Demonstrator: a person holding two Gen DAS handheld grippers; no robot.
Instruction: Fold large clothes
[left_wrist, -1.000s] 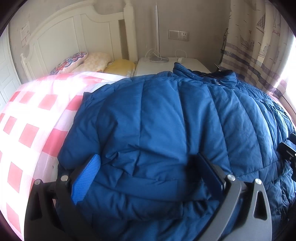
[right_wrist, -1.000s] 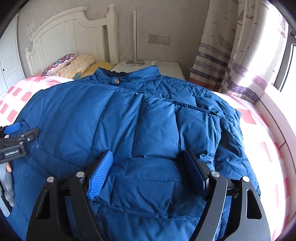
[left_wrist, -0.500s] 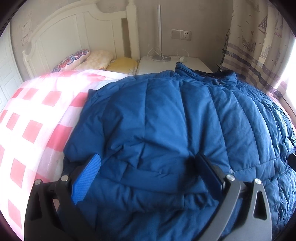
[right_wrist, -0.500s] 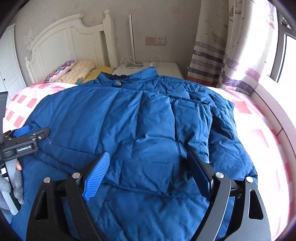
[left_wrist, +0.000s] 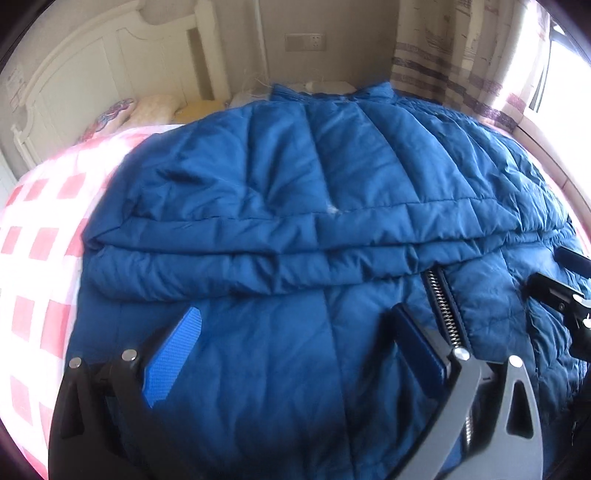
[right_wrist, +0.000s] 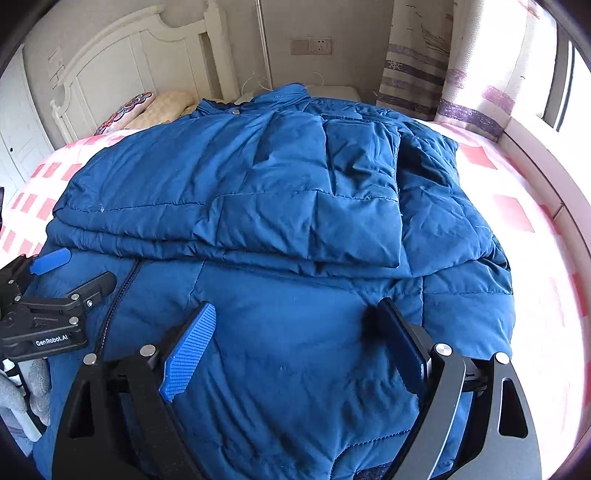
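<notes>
A large blue puffer jacket (left_wrist: 314, 192) lies on the bed, its upper part folded down over the zipped lower part; it also shows in the right wrist view (right_wrist: 280, 206). A fold edge runs across the middle. The zipper (left_wrist: 443, 306) shows below the fold. My left gripper (left_wrist: 295, 332) is open, hovering over the near part of the jacket. My right gripper (right_wrist: 291, 325) is open, over the jacket's near right part. The left gripper (right_wrist: 70, 273) appears at the left edge of the right wrist view, empty.
The bed has a pink and white checked cover (left_wrist: 40, 236) (right_wrist: 517, 206). Pillows (right_wrist: 155, 110) lie by the white headboard (right_wrist: 129, 62). A white nightstand (right_wrist: 332, 90) and curtains (right_wrist: 443, 66) stand at the back right.
Both grippers pulled back toward the near edge and rose. The fold edge and the zipper below it now show.
</notes>
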